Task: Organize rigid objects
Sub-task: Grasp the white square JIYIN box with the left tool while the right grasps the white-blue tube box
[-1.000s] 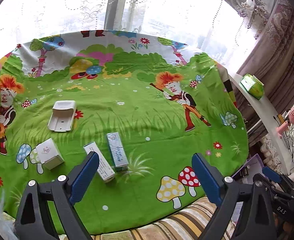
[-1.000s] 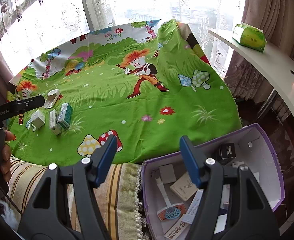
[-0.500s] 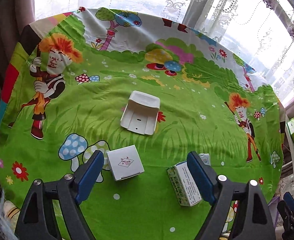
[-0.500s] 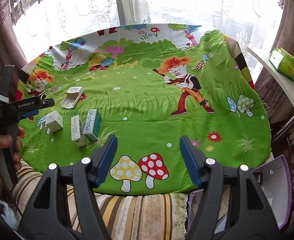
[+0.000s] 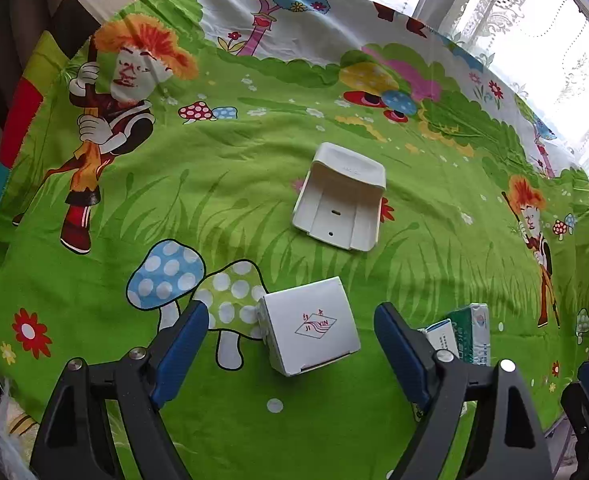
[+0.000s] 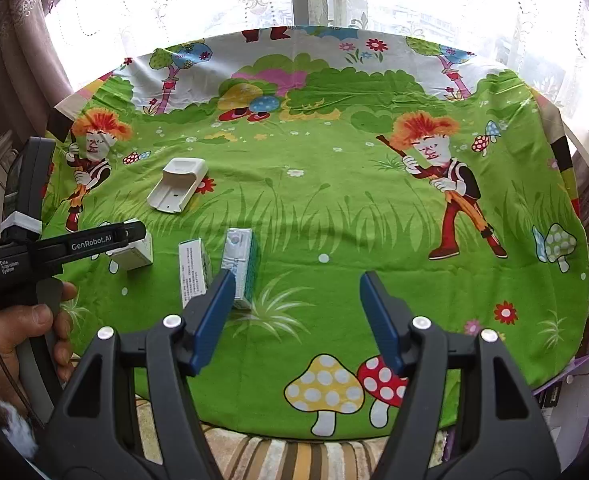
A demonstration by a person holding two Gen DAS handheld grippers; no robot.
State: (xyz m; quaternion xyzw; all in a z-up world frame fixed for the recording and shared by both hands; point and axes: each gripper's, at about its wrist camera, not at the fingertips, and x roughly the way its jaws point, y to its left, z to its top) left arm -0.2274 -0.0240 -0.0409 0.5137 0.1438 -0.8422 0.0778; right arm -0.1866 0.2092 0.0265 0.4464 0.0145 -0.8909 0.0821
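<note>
In the left wrist view, the blue pad and black arm of the left gripper (image 5: 290,332) hide most of two cartons (image 5: 464,334); their print is unreadable. In the right wrist view, the other gripper's arm covers part of the white square box (image 6: 134,254), and a purple storage box (image 6: 566,404) is cut off at the lower right edge, its contents too dark to identify.

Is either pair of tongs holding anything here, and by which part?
Nothing is held. The left tongs are closing around the white square box without touching; the right tongs are empty.
</note>
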